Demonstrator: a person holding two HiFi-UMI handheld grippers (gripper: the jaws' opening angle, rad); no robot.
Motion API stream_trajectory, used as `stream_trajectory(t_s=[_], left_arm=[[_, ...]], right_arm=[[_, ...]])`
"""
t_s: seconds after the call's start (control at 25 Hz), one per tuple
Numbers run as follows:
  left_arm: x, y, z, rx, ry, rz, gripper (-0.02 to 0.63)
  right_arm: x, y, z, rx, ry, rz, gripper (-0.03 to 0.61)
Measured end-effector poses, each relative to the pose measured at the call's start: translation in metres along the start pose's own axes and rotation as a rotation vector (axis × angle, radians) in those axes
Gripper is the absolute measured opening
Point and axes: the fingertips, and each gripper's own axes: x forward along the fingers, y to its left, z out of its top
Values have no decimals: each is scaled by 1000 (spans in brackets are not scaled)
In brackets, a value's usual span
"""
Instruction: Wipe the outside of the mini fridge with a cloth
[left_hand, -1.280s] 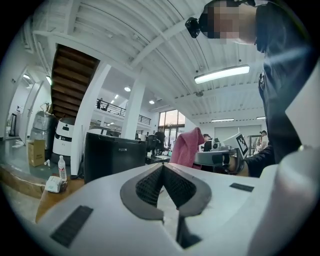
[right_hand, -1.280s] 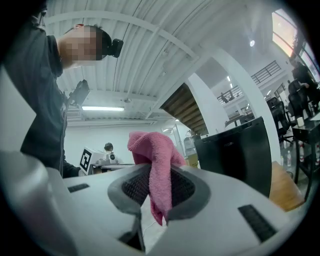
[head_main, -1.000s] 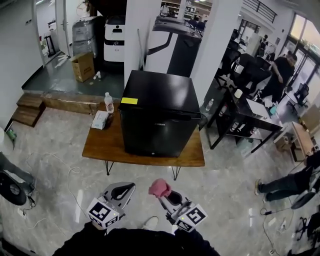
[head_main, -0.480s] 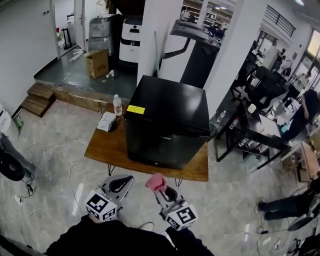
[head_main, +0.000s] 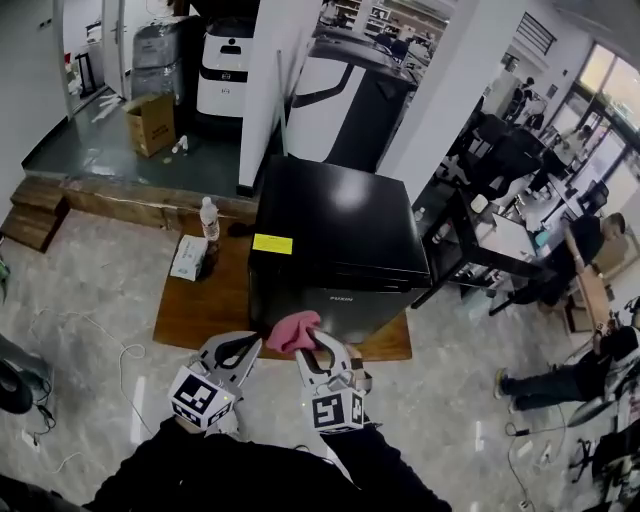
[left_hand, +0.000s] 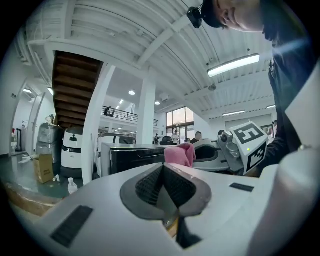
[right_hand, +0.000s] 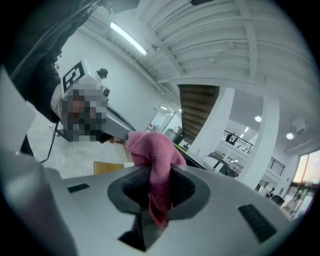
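Mini fridge: the black mini fridge (head_main: 335, 240) stands on the brown wooden tabletop (head_main: 195, 312). Its door is shut. A yellow sticker (head_main: 271, 243) sits on its top, near the front left corner.
Cloth: the pink cloth (head_main: 293, 332) is bunched up. It sticks out past the tips of the right gripper, low down in front of the fridge door. I cannot tell if it touches the fridge.
Right gripper: the right gripper (head_main: 312, 338) has its jaws squeezed tight on the cloth. It points at the front of the fridge.
Left gripper: the left gripper (head_main: 243, 346) is just beside the right one. Its jaws are pressed together with nothing between them.
Water bottle: the water bottle (head_main: 208, 218) stands up straight on the tabletop, left of the fridge, near the back edge.
Packet: a pale packet (head_main: 188, 257) lies flat on the tabletop, in front of the bottle.
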Motion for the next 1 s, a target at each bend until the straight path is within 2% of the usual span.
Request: stream_trajectory(t_s=[0.08,0.2,0.52,0.64,0.8,1.0], left_arm=[[8,23,1,1,-13,-33,6],[18,53,2,3,-23,-78,6],[40,109,-15,-32,-10,-189,6],[49,119,-17,-12,-17,-236,6],[59,122,-31,-29,4,-276,6],[67,120,-55,-29,43,-312,6]], right_arm=[[28,-3,0,-65,76,-29,81],[62,-6,1,-102,157,-71,81],[128,-5,-10,-91,279,-139,81],[135,-5,-11,-99,309,-170,80],[137,-4,-16,-118,320,-201,78],[143,8,-35,-104,363,-181,77]])
